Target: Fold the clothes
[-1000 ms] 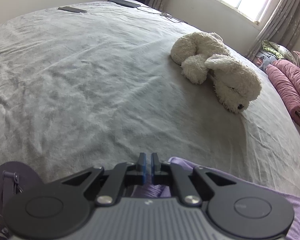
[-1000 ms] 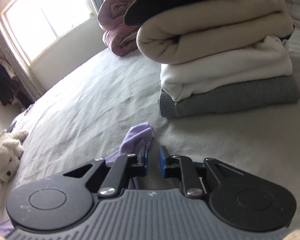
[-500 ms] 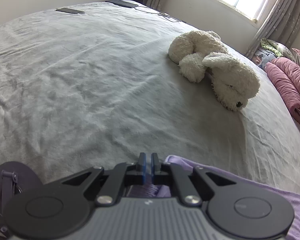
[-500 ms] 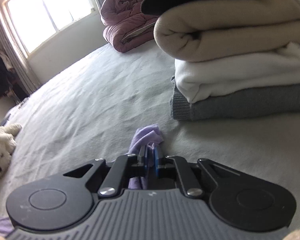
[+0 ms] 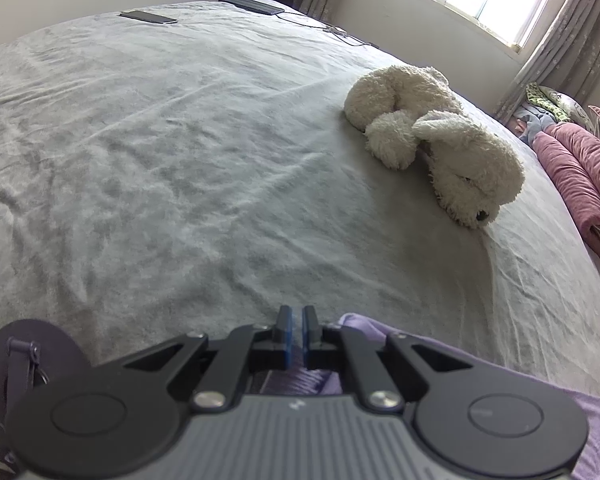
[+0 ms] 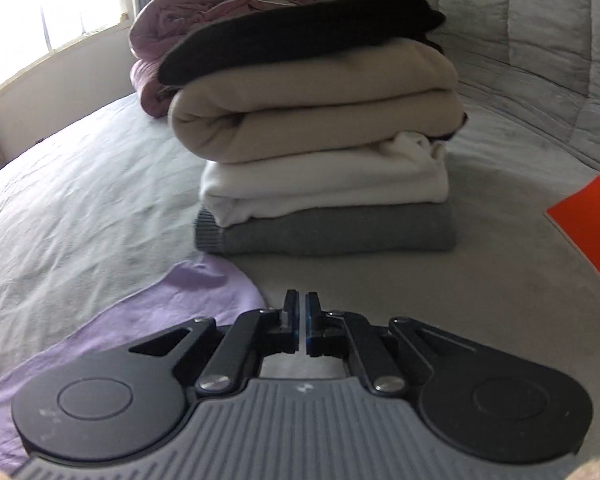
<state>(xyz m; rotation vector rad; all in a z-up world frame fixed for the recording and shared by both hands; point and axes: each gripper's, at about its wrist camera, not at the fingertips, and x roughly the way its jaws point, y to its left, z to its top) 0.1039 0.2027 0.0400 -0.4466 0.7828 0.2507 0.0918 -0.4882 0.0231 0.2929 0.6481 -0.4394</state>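
Lilac and thin, the purple garment (image 6: 112,320) lies spread on the near part of the grey bed (image 5: 180,160), just in front of the stack of folded clothes (image 6: 324,152); it looks light, floppy and prone to bunching, so pinching an edge or corner seems the best bet. The left gripper (image 5: 295,338) is clamped on a bit of it, while the right gripper (image 6: 302,326) has just closed with only bare sheet showing behind its pads. Both gripper bodies hide most of the cloth, so its shape is anyone's guess.
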